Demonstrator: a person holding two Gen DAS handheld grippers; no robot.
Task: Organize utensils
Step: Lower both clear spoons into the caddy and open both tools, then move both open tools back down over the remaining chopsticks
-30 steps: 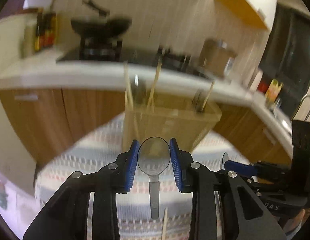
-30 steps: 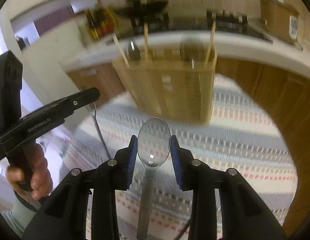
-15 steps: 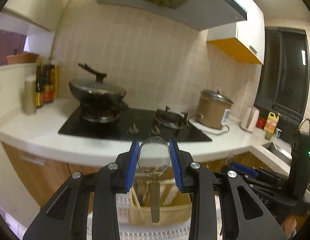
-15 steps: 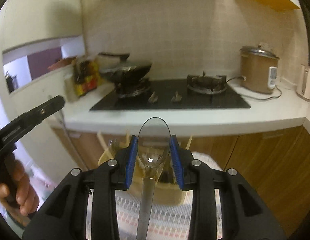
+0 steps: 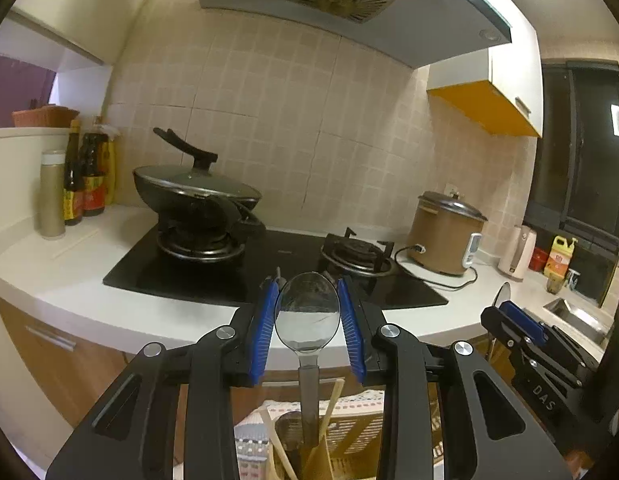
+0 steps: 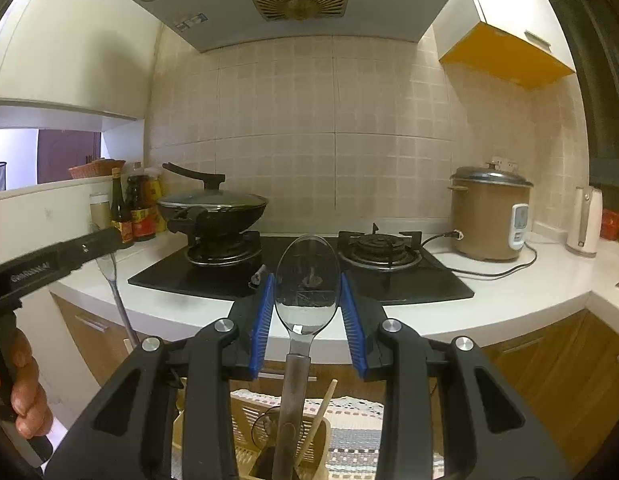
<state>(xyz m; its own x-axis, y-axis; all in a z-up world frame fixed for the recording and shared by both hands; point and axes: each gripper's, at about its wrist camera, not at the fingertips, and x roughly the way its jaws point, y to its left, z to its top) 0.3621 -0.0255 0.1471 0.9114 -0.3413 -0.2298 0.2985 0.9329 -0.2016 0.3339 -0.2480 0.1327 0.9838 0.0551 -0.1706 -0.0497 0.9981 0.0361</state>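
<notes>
My left gripper (image 5: 307, 320) is shut on a metal spoon (image 5: 307, 312), bowl up between the blue pads, handle hanging down. My right gripper (image 6: 307, 312) is shut on a second metal spoon (image 6: 307, 280), held the same way. Both are raised level with the kitchen counter. Below them stands a beige slotted utensil holder (image 6: 249, 424), also low in the left wrist view (image 5: 349, 432), with wooden chopsticks (image 5: 333, 400) and other utensils in it. The left gripper (image 6: 97, 240) and its spoon show at the left of the right wrist view. The right gripper (image 5: 509, 316) shows at the right of the left wrist view.
A white counter (image 6: 529, 296) carries a black gas hob (image 6: 301, 276) with a lidded wok (image 6: 213, 208), sauce bottles (image 6: 133, 208), a brown rice cooker (image 6: 489, 216) and a kettle (image 6: 585, 220). The holder stands on a striped cloth (image 6: 357, 440). Wooden cabinets (image 6: 557, 380) lie below.
Both grippers, each still holding its spoon, have lifted and tilted up from just above the holder and cloth. The holder has dropped to the bottom of both views.
</notes>
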